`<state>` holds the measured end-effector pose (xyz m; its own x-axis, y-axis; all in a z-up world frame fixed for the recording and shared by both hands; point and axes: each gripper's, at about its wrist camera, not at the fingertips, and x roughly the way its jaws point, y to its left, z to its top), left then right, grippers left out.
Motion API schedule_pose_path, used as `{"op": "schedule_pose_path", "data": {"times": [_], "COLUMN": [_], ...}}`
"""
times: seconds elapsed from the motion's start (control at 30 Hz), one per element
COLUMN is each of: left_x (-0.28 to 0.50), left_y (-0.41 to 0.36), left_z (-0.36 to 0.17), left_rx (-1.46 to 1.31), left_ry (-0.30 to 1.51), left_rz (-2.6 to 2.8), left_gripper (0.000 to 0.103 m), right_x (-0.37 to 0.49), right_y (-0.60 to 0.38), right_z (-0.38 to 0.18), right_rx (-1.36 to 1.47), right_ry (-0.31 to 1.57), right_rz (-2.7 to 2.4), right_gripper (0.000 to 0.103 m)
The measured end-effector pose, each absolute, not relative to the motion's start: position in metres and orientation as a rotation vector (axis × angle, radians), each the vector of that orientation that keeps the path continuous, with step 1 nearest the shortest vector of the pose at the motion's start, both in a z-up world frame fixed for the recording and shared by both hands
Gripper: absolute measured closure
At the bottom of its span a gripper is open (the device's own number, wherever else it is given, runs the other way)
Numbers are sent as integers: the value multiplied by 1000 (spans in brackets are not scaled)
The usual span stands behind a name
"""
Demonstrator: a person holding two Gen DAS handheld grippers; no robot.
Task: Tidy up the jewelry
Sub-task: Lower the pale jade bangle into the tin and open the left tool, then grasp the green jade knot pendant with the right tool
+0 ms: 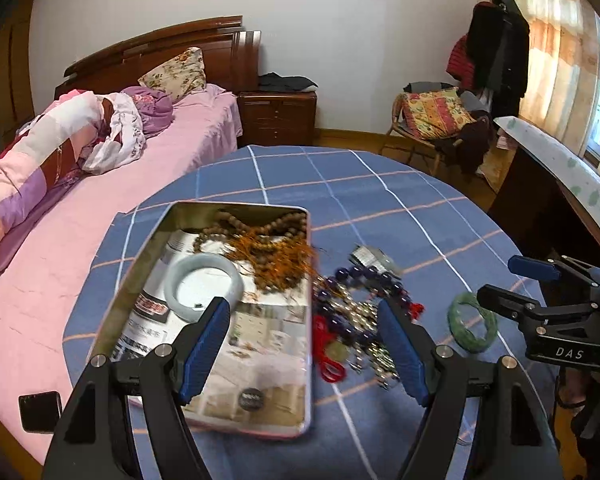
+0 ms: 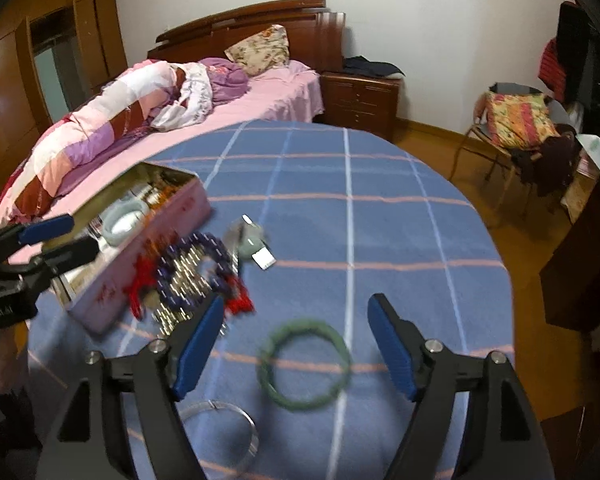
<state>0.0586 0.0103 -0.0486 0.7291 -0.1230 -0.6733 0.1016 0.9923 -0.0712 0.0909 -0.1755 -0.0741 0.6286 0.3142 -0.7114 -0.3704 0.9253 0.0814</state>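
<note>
On the blue checked cloth covering the counter, a pink metal tin lies open at about ten o'clock from the middle of the left wrist view. Inside it rest a pale jade bangle and, toward twelve o'clock from that, a heap of brown wooden prayer beads with orange tassels spilling over the tin's right rim. Just beside the tin, at three o'clock from it, a tangled pile of dark blue beads, silver chain and red cord lies on the cloth, with a small tagged pendant at its twelve o'clock edge. A green bangle lies flat on the cloth, well apart from the pile, with a thin silver bangle at its eight o'clock. The left claw is released, its blue pads spread wide above the tin's near end and the pile. The right claw is likewise released, its pads either side of the green bangle without touching it.
</note>
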Motion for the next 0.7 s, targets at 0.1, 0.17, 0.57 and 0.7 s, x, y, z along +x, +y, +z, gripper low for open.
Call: {"op": "schedule_pose_path", "data": {"times": [0.1,0.17,0.57,0.7], "left_x": [52,48,47,46], "left_y": [5,1,1,-8], "left_z": [-50,-53,-62,-62], "left_rx": [-29,-38,-89,-71], "left_ry": [742,745,771,763], "left_rz": [-131,-123,-100,-127], "left_gripper": [27,27,27,27], "right_x": [84,82,87,87], "right_y": [-184,-187,-183,-184], "right_z": [-83,-90,-119,-122], "right_rx": [-74,-70,-66,-74], "right_ry": [818,827,872,882], "right_rz": [381,379,386,399], "right_gripper": [25,22,20,50]}}
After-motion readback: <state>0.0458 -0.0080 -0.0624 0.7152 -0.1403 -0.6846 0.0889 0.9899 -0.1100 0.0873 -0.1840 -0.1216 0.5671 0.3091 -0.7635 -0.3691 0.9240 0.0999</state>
